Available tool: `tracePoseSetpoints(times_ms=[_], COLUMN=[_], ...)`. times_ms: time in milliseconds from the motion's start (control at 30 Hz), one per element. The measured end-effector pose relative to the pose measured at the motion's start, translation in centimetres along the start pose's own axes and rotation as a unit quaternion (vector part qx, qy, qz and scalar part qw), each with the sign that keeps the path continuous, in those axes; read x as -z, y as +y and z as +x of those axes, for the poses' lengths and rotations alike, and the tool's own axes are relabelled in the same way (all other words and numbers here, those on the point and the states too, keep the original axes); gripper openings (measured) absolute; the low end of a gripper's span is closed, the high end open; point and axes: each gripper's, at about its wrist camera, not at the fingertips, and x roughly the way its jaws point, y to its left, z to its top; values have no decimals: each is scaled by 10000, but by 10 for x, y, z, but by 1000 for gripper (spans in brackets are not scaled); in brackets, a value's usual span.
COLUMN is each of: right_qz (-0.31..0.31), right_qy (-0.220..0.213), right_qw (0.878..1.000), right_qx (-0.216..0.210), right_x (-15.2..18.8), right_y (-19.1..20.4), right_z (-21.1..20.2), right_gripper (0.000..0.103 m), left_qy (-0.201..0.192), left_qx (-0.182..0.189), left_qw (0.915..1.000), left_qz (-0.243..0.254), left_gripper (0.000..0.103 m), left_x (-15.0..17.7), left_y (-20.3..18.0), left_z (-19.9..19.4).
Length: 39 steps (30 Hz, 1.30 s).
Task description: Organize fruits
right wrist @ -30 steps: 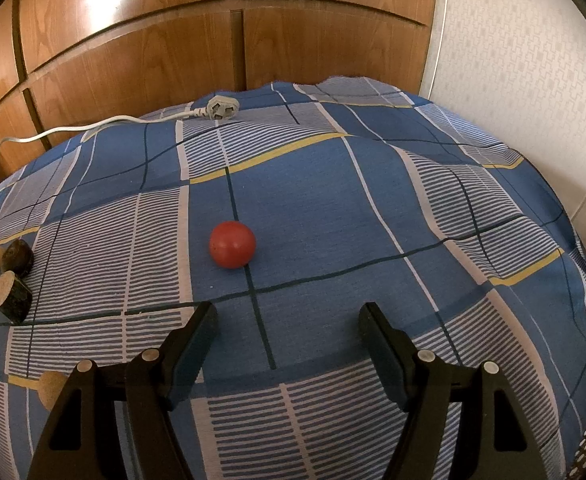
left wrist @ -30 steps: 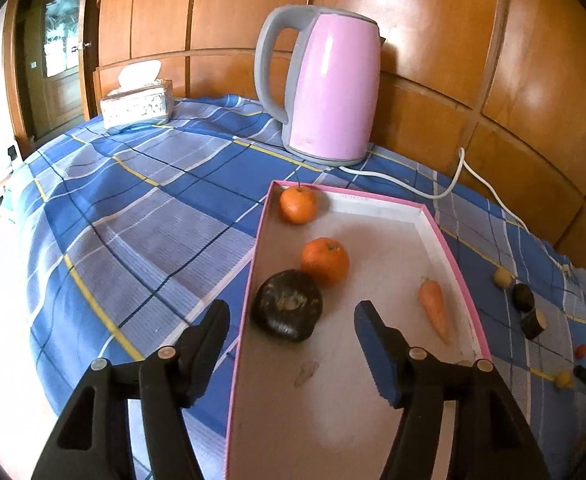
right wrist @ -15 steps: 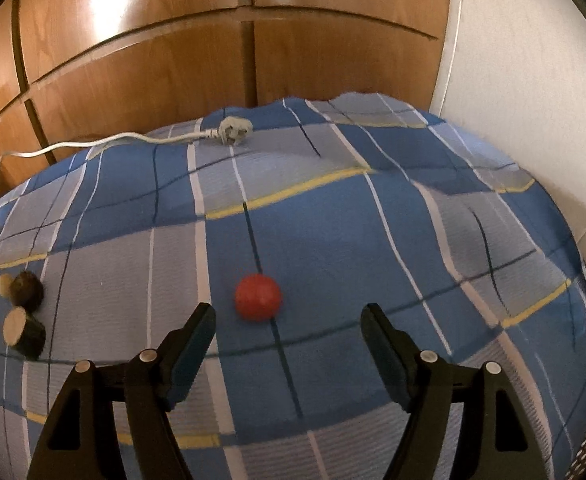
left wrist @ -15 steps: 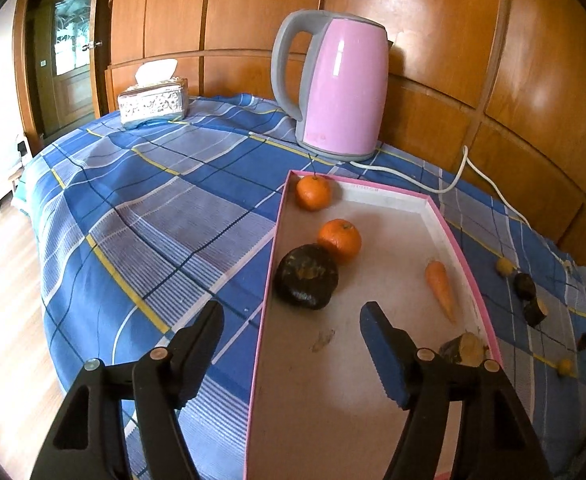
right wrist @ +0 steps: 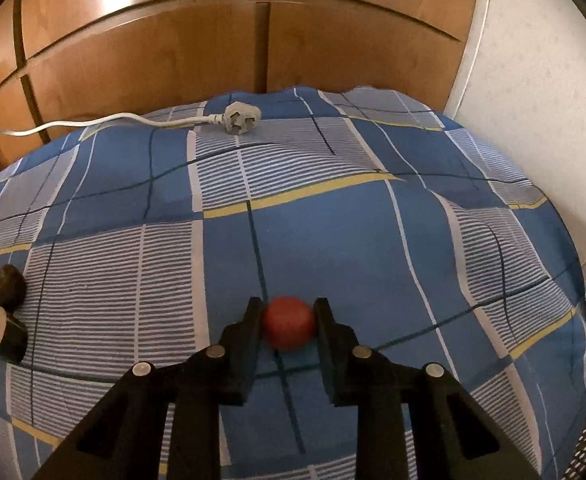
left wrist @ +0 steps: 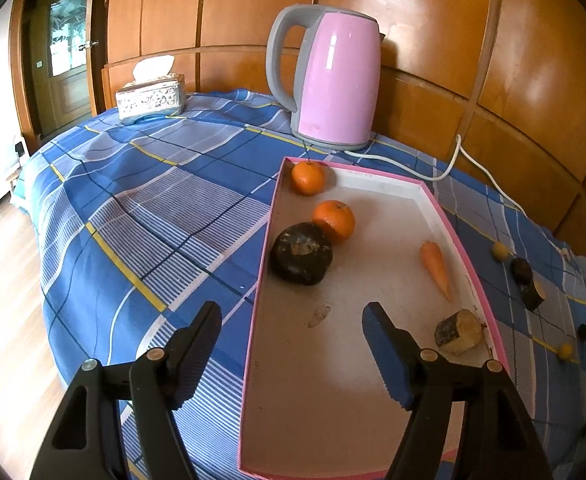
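In the left wrist view, a tissue box (left wrist: 150, 94) sits at the upper left on the blue plaid tablecloth (left wrist: 145, 208), with a pink electric kettle (left wrist: 330, 82) at upper centre. The left gripper (left wrist: 292, 326) hangs at the bottom of the frame with its jaws spread wide and nothing between them, over the near end of a pink-rimmed tray (left wrist: 465, 242). In the tray lie two oranges (left wrist: 308, 178) (left wrist: 334, 221), a dark round fruit (left wrist: 301, 253) touching the nearer orange, a carrot (left wrist: 436, 267) and a brown cut chunk (left wrist: 459, 332) near the right rim. In the right wrist view, dark cut pieces (right wrist: 7, 312) lie at the left edge, a white plug (right wrist: 240, 118) lies at upper centre, and the right gripper (right wrist: 289, 322) at lower centre has its jaws pinching a small red fruit (right wrist: 288, 321) that rests on the cloth.
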Motion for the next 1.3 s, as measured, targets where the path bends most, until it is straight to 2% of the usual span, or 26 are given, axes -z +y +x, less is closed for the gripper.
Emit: tracePoseSetpoints(times_ms=[200, 433, 533, 600, 733, 967, 1067, 1300], right_qz=[-164, -657, -1036, -1331, -2010, -2795, -2951, -3006], right_qy=[-207, -417, -404, -368, -272, -19, 32, 206], right_qw=[9990, 9881, 9752, 9623, 9298, 8862, 8777, 8717], right_qx=[-350, -1330, -1912, -2344, -3072, -3694, -3776, -3864], right_x=[6, 8, 9, 12, 22, 43, 46, 53], right_y=[10, 45, 79, 108, 168, 250, 275, 312], right_z=[-24, -63, -81, -94, -121, -146, -150, -149], right_gripper=[25, 25, 25, 25, 25, 25, 25, 28], left_qy=[19, 55, 43, 47, 56, 85, 109, 164], left_qx=[16, 81, 90, 83, 85, 101, 105, 98], left_qw=[10000, 9999, 9999, 9999, 9999, 9999, 9998, 9997], left_qz=[-19, -43, -38, -49, -70, -88, -93, -125], left_gripper=[74, 75, 76, 76, 76, 76, 76, 76], left_x=[1, 3, 4, 4, 5, 6, 7, 8], left_y=[-1, -2, -1, -1, 0, 1, 2, 2], left_z=[1, 2, 1, 1, 1, 2, 3, 6])
